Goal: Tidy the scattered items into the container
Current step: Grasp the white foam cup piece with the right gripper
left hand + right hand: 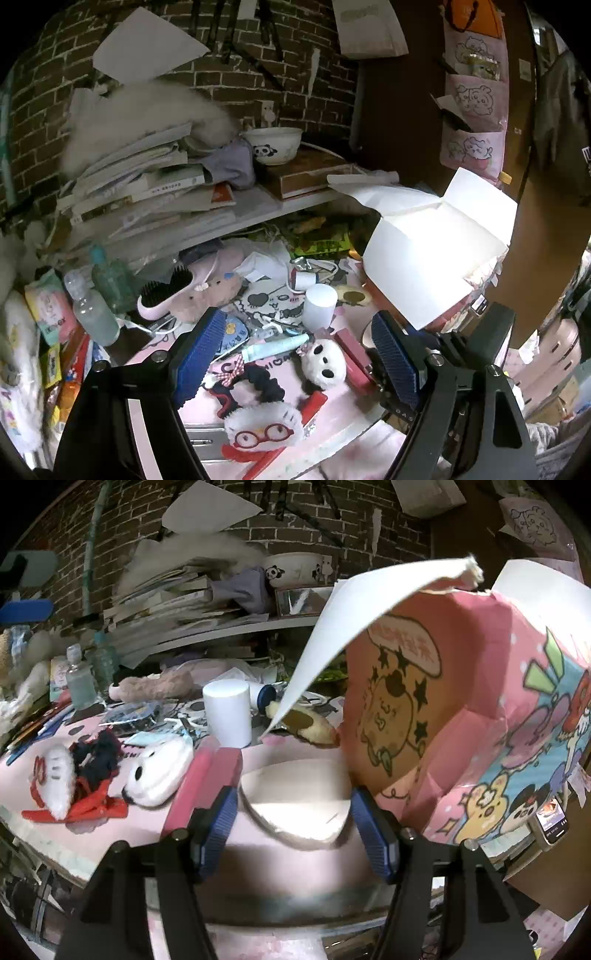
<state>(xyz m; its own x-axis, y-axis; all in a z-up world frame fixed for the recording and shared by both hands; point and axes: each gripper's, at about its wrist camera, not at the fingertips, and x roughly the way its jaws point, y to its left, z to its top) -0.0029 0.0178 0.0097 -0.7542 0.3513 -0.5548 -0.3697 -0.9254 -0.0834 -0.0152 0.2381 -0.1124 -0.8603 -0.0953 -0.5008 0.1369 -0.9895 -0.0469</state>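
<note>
The container is a pink cartoon-printed cardboard box (461, 716) at the right end of the desk, tipped so its mouth faces the clutter, with white flaps (354, 627) folded back; that leaves the opening free for things to go in from the left. In front of its mouth lies a pale heart-shaped object (295, 805), and the right gripper (293, 834) hovers with its blue pads spread wide on either side of it, holding nothing, probably lined up to take it as the nearest item to the box. The other scattered items lie further left on the pink desk mat (332, 417): a panda plush clip (323, 363), a dark scrunchie (258, 387), a bespectacled plush clip (264, 428), a pale tube (275, 347) and a white cylinder (319, 306). The left gripper (299, 362) hangs above these, likewise wide open and empty, so either arm can feed the box.
</note>
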